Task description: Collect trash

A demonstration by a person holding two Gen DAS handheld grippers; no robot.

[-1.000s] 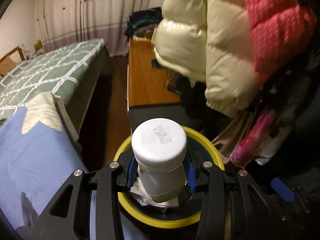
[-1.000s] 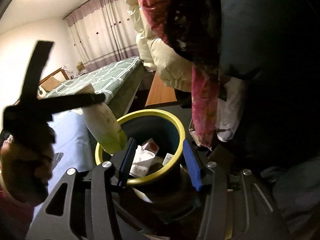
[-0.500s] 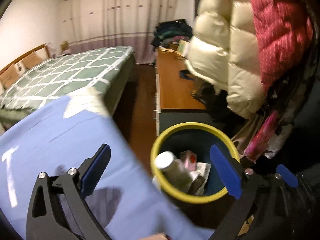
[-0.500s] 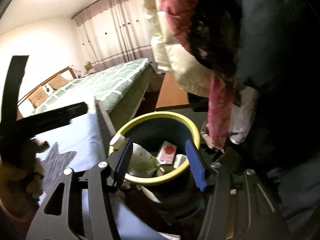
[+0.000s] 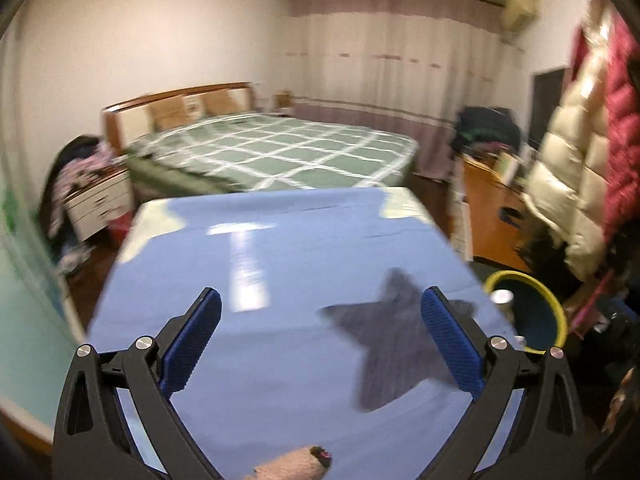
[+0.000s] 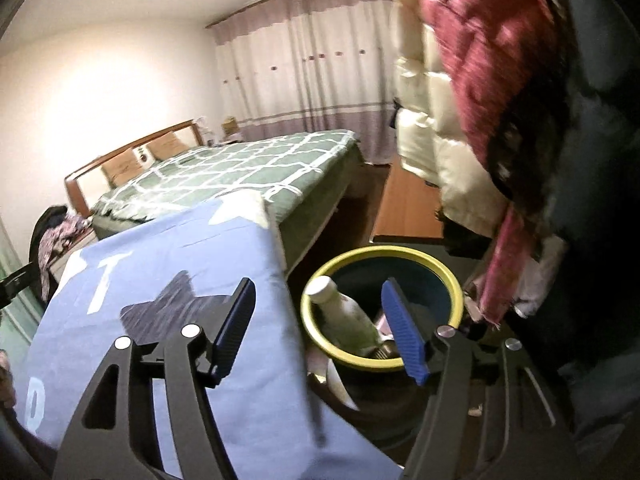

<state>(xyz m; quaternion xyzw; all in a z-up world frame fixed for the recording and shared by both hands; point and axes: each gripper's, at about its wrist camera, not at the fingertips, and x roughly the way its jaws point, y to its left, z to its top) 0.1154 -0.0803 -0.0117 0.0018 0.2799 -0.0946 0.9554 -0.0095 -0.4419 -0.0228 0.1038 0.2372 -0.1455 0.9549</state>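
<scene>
The left hand-held gripper (image 5: 320, 340) is standing wide open over the blue surface (image 5: 280, 248), with nothing between its pads; only its own shadow is falling on the cloth ahead. The right hand-held gripper (image 6: 318, 330) is opening at this moment, its jaws framing the bin's near rim without pressing on it and holding nothing.

The bin (image 6: 452, 280), dark with a yellow rim, is sitting on the floor just beside the surface's edge, below the hanging coats (image 6: 480, 80). A white bottle (image 6: 344, 312) is leaning inside it, cap up against the left side of the rim, with other scraps underneath that are too dark to make out. In the left view the bin (image 5: 556, 312) is showing at the right edge, with the bottle's cap (image 5: 502, 297) just visible.

So the drop looks done, and the step in hand seems to be looking for the next piece of trash. At the bottom of the left view a small pinkish roll with a dark end (image 5: 296, 462) is lying on the surface, just under that gripper. It may be the next item, though what it is I cannot tell. Taking it calls for tipping the open jaws down over it and closing on it.
</scene>
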